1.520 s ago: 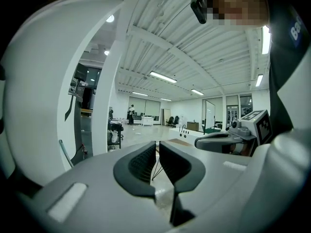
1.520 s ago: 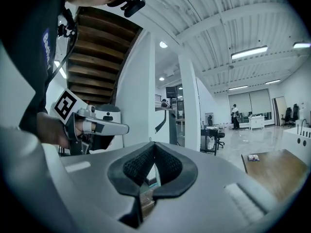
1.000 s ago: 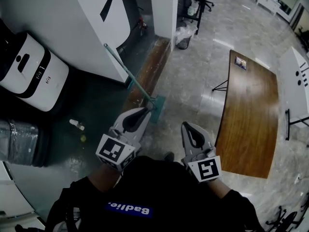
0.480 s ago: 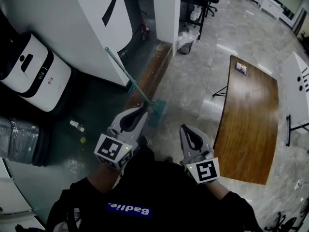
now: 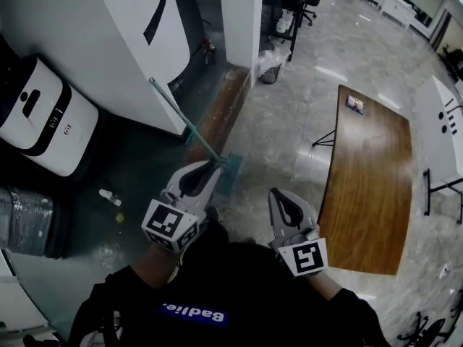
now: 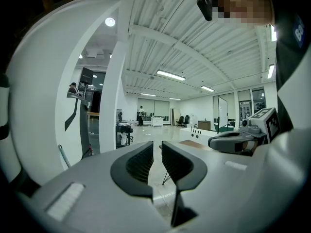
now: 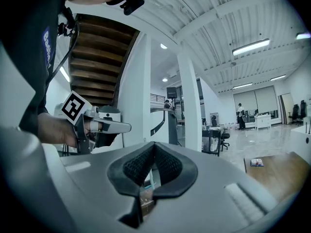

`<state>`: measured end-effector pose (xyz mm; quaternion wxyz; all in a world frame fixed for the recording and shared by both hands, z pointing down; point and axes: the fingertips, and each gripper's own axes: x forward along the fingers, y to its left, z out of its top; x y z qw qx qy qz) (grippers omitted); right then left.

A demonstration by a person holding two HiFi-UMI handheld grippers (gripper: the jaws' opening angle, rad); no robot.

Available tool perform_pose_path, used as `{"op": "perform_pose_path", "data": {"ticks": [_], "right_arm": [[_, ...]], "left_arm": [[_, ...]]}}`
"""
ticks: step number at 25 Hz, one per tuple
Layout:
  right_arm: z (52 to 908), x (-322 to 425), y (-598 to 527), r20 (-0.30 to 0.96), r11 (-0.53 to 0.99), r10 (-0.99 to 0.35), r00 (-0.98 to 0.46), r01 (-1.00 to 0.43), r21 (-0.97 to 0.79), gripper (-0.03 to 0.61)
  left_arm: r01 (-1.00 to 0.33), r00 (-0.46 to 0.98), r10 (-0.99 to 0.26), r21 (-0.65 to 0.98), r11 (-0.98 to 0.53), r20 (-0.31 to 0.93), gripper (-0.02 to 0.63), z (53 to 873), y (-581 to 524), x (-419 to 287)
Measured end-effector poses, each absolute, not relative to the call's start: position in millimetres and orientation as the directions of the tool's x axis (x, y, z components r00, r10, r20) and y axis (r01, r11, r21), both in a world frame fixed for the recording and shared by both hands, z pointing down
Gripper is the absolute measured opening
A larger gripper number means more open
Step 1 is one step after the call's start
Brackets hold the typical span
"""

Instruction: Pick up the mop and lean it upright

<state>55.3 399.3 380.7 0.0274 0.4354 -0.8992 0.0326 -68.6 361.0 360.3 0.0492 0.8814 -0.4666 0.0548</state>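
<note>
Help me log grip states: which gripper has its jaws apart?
The left gripper: its jaws have just been opening, with a narrow gap between them and nothing in it. The right gripper has jaws that meet at the tips.

The glossy floor [image 5: 289, 139] bears a wooden table [image 5: 369, 172], a small bottle [image 5: 109, 196] and the mop [image 5: 188, 124].
</note>
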Motion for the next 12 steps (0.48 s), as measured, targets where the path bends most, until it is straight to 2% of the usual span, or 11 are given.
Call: {"op": "perform_pose_path", "data": {"ticks": [12], "right_arm": [[379,18,349,0.097,0.59,-0.802,-0.589,-0.807,-0.025,0.006]], "left_arm": [[-0.815,0.578,-0.801,0.052,-0.578,0.157,0.078,368,304,-111]]}}
